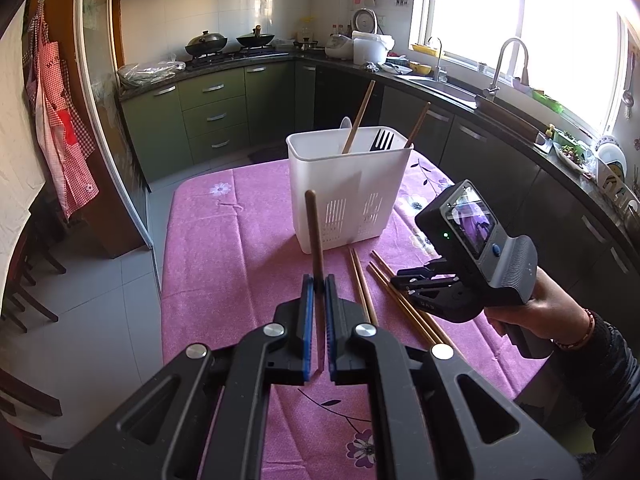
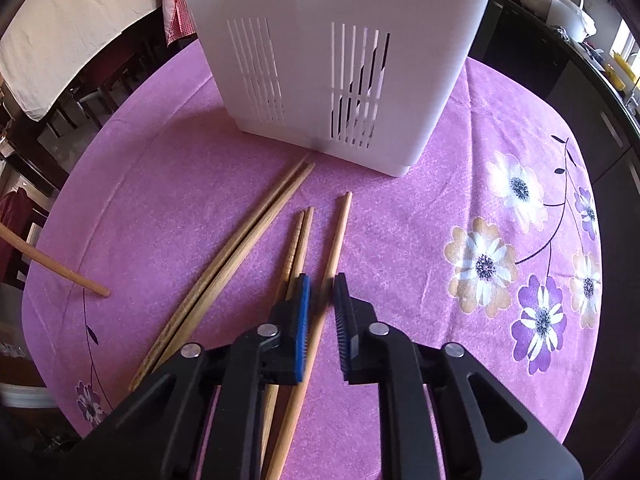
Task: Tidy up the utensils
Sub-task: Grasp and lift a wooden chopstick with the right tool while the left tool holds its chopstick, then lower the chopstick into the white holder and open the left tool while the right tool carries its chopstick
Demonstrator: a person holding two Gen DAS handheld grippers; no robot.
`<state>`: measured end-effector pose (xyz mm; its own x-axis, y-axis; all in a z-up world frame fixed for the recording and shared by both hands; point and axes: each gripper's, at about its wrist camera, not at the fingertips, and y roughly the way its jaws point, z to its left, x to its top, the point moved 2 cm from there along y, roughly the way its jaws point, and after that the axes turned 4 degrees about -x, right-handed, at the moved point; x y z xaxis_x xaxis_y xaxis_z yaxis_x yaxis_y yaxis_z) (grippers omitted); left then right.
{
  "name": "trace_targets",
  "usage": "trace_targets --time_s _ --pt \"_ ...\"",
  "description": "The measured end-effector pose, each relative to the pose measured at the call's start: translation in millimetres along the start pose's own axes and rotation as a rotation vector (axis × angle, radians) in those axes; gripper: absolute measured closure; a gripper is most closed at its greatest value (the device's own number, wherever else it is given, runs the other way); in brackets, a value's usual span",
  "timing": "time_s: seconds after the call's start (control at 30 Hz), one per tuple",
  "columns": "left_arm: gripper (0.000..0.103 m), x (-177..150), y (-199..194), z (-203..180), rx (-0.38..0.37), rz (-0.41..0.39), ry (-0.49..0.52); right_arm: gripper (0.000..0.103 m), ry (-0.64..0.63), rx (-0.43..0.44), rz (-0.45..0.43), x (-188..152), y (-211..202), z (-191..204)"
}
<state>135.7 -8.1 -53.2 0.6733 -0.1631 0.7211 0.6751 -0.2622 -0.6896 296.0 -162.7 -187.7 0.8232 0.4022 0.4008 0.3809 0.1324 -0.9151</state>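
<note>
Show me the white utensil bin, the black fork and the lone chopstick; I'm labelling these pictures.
white utensil bin (image 1: 320,200), left wrist view, front wall.
black fork (image 1: 382,140), left wrist view, tines.
lone chopstick (image 2: 338,232), right wrist view, shaft.

Five chopsticks (image 2: 240,240) lie loose on the table (image 2: 400,280). One further chopstick (image 1: 316,240) sits upright in the left gripper (image 1: 319,280). One white utensil holder (image 1: 344,196) stands on the table, containing two chopsticks (image 1: 358,120), one black fork (image 1: 382,140) and one white utensil, only partly visible. Grippers: two.
</note>
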Motion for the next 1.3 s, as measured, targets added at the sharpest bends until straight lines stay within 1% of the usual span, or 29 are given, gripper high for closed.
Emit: trace_targets --time_s 0.07,0.13,0.23,0.4,0.5,0.6,0.7,0.83,0.93,1.1,1.17,1.3 --pt "0.097 0 0 0 0.000 0.000 -0.001 0.096 0.001 -0.008 -0.011 2 1 4" --pt "0.097 0 0 3 0.001 0.000 -0.004 0.096 0.006 0.001 -0.019 2 1 5" --pt "0.097 1 -1 4 0.004 0.003 -0.003 0.096 0.021 0.016 -0.061 3 -11 4" --pt "0.097 1 -1 6 0.004 0.006 -0.003 0.096 0.043 0.020 -0.175 6 -56 -6" --pt "0.097 1 -1 6 0.004 0.006 -0.003 0.096 0.052 0.018 -0.249 3 -90 -13" --pt "0.097 1 -1 5 0.006 0.007 0.000 0.096 0.055 0.013 -0.317 -5 -126 -26" --pt "0.097 1 -1 4 0.009 0.007 0.002 0.096 0.056 0.010 -0.374 -19 -156 -30" --pt "0.097 1 -2 4 0.009 0.006 0.001 0.096 0.064 0.012 -0.429 -39 -188 -40" --pt "0.097 1 -2 3 0.008 0.006 0.001 0.096 0.069 0.016 -0.452 -57 -206 -50" --pt "0.097 5 -2 4 -0.009 0.014 -0.009 0.096 0.085 0.018 -0.468 -80 -217 -57" --pt "0.097 8 -3 3 -0.015 0.016 -0.007 0.096 0.090 0.018 -0.470 -84 -218 -59" --pt "0.097 24 -13 -1 -0.021 -0.002 0.006 0.096 0.099 0.022 -0.472 -88 -219 -64"
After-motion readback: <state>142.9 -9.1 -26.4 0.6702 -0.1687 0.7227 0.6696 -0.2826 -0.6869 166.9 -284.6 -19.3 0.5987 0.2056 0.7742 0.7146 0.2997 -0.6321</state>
